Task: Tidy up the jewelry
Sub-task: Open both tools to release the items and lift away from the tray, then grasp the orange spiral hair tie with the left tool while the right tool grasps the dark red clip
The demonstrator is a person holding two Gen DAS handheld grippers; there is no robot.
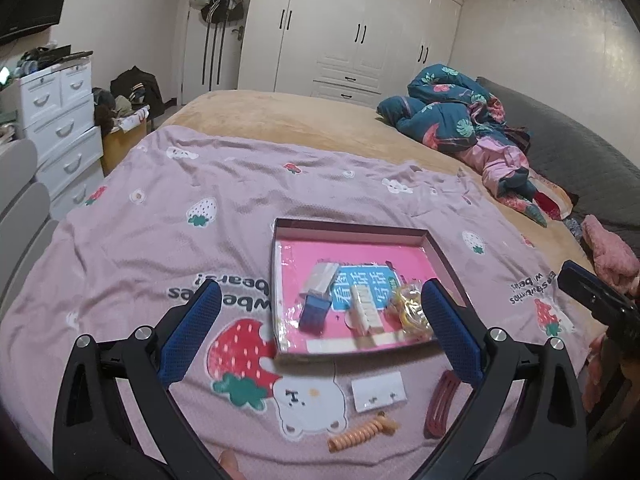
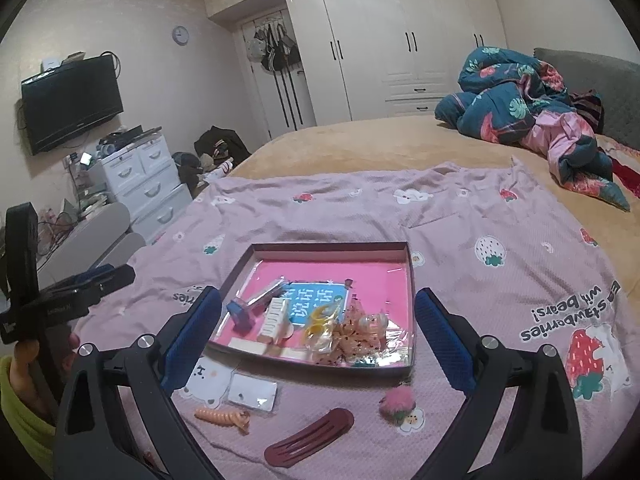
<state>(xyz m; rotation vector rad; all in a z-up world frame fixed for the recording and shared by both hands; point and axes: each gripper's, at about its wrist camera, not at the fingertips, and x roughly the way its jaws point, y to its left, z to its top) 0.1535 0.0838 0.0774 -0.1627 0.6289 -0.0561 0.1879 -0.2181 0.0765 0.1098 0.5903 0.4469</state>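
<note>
Both my claws are spread wide and carry nothing: left gripper (image 1: 320, 312), right gripper (image 2: 318, 316), each hovering above the near edge of the spread.

Nearest me, loose on the pink strawberry blanket (image 2: 500, 216): one orange spiral hair tie (image 2: 222, 416), one white earring card (image 2: 253, 394), one dark red hair clip (image 2: 310, 432), one pink fuzzy strawberry piece (image 2: 396, 400). Four loose items, apart from each other, all just short of the tray's near wall.

Next out: one shallow tray (image 2: 410, 280), pink liner. Inside, crowded into the near half: blue box (image 2: 240, 314), silver packet (image 2: 266, 292), cream box (image 2: 274, 322), yellow rings (image 2: 318, 322), crinkly bag of orange bits (image 2: 352, 340). Far half of the tray is bare liner.

Blanket print reads "Strawberries with bears!", upside down to me. Tray liner has Chinese characters, partly covered.

Far right: one bundled teal quilt (image 2: 520, 96).
</note>
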